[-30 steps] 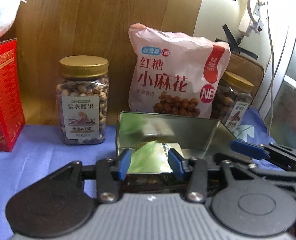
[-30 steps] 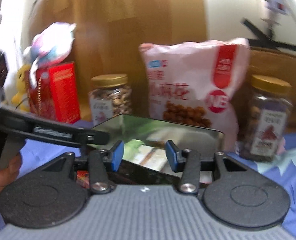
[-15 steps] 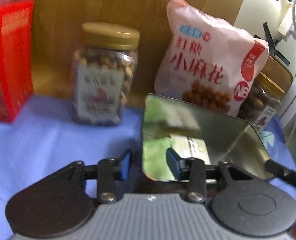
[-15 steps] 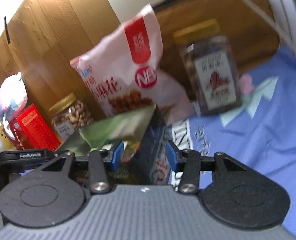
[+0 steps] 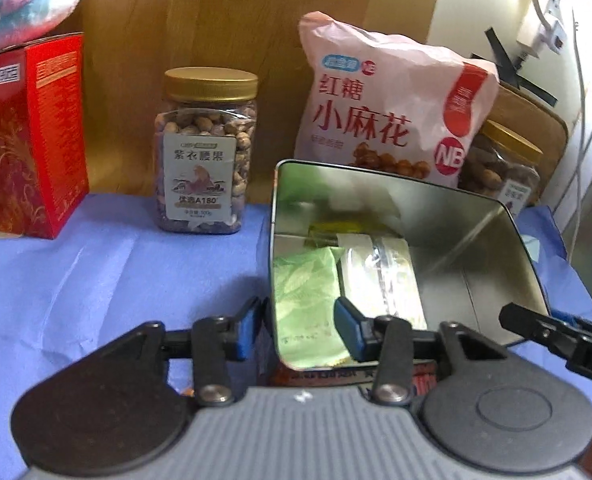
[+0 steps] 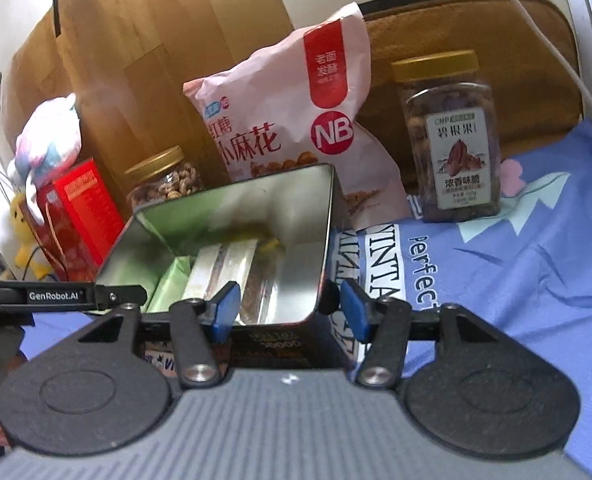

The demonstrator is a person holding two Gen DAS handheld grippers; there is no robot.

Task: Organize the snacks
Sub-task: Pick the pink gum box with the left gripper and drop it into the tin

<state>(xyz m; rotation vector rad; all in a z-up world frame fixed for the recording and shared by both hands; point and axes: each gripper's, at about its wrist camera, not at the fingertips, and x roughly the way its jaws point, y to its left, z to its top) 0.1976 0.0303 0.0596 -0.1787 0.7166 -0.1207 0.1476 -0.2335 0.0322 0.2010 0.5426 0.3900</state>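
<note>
1. Left wrist view: left gripper [image 5: 298, 330] straddles the open metal tin's [image 5: 476, 216] near-left wall, jaws apart, gripping nothing.
2. Right gripper [image 6: 285, 310] likewise straddles the near-right corner, unclamped.
3. The tin sits on the blue cloth [image 5: 115, 272], holding a green packet [image 5: 304, 292].
4. Likely next: pinch both walls and reposition the tin.

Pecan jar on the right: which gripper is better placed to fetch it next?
Right, probably. The pecan jar stands just beyond the right gripper; the left gripper sits across the tin.

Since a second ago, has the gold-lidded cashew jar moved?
No. The cashew jar stands between the red box and the pink bag, as before.
</note>
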